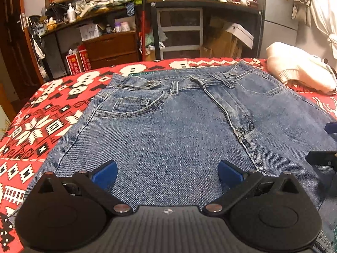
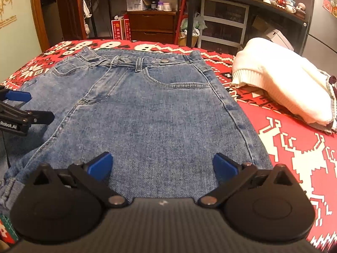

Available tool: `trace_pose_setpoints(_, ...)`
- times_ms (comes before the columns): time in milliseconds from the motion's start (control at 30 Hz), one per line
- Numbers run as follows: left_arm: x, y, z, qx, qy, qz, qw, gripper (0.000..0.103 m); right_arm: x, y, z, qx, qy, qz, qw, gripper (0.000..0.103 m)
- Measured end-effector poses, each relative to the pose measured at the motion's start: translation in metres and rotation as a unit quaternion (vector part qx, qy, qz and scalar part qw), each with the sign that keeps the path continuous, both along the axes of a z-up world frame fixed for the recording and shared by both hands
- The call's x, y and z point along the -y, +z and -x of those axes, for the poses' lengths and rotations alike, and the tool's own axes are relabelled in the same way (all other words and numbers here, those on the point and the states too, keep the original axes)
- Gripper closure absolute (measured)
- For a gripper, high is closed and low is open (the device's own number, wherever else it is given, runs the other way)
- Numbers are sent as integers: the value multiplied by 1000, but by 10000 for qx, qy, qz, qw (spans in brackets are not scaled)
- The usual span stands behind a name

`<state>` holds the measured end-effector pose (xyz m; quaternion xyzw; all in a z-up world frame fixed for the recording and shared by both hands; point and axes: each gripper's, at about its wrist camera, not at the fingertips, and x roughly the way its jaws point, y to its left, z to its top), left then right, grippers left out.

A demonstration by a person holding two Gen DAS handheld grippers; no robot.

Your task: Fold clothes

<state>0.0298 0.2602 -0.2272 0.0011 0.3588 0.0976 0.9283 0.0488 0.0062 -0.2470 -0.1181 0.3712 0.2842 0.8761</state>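
- Left wrist view: a red patterned blanket (image 1: 44, 113) is spread over the surface; cluttered shelves (image 1: 101, 10) are seen at 12 o'clock.
- One pair of blue jeans (image 1: 168, 126) is laid flat at centre, waistband toward 12 o'clock. One white sweater (image 1: 299, 69) is seen at 2 o'clock.
- The left gripper (image 1: 167, 174) is spread wide over the denim, nothing gripped.
- Right wrist view: the same blanket, jeans (image 2: 147, 109) and sweater (image 2: 282, 84) are shown.
- The right gripper (image 2: 162, 166) is spread wide, nothing gripped.

Two wrist views, side by side, angled down, close over shared jeans (image 1: 168, 116)
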Motion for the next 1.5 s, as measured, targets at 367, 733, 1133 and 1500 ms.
trace_pose_setpoints(367, -4, -1, 1, 80, -57, 55, 9999, 0, 1, 0, 2, 47, -53, -54, 10000, 0)
trace_pose_setpoints(733, -2, -1, 0, 93, 59, 85, 9999, 0, 0, -1, 2, 56, -88, -72, 9999, 0)
trace_pose_setpoints(1133, -3, 3, -8, -118, 161, 143, 9997, 0, 0, -1, 1, 32, -91, -74, 9999, 0)
trace_pose_setpoints(1500, 11, 25, -8, 117, -140, -21, 9998, 15, -6, 18, 0, 138, 39, -348, 9993, 11)
